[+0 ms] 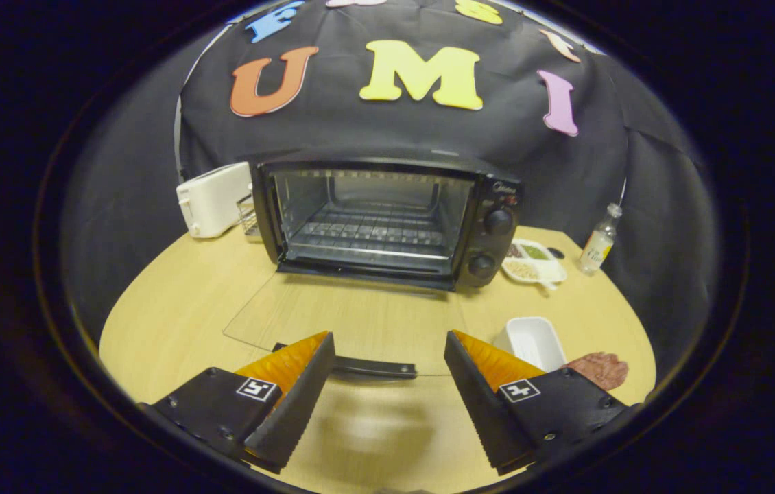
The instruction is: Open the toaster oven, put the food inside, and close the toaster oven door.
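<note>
Between spread tongs (pixel 387 357), one door handle (pixel 372 369); beyond, one open toaster oven (pixel 387 218).

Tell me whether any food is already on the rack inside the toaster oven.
No. The toaster oven stands open with a bare rack; the open gripper hovers above its door handle.

A small pale brand mark sits on the oven (pixel 387 219) control panel, above the two knobs, too small to read. The bottle (pixel 599 241), well to the right of the oven, carries a label with writing too blurred to make out. Each finger of the tongs (pixel 387 357) bears a square black-and-white marker, a pattern and not text.
</note>
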{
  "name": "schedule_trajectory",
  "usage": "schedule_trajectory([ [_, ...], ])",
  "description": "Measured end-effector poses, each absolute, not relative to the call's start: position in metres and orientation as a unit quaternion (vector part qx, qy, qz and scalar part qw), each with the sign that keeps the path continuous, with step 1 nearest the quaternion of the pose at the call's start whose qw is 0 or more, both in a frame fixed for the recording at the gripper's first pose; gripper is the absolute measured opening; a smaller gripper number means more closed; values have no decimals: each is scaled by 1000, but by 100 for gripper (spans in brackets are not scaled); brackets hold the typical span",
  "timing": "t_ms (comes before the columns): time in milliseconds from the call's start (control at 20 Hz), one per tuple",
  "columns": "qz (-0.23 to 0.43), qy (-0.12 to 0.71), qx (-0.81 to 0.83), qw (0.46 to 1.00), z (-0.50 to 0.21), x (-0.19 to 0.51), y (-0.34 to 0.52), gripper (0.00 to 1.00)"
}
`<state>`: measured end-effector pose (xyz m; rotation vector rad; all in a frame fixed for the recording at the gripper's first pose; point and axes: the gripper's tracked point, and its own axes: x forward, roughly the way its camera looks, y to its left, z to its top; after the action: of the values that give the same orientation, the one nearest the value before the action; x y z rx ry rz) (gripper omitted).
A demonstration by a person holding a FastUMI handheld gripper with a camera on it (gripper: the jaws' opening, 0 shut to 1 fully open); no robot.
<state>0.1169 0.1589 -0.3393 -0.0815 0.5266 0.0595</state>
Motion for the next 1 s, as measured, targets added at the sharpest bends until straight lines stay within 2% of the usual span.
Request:
schedule_trajectory([
  [250,-12,221,-81,972,-290,103,59,100],
  [450,-23,228,-66,971,-288,109,-19,100],
  [650,26,287,-14,958,-329,115,-66,100],
  [800,104,339,51,933,-359,112,-69,99],
  [1000,189,426,169,869,-391,98,-49,85],
])
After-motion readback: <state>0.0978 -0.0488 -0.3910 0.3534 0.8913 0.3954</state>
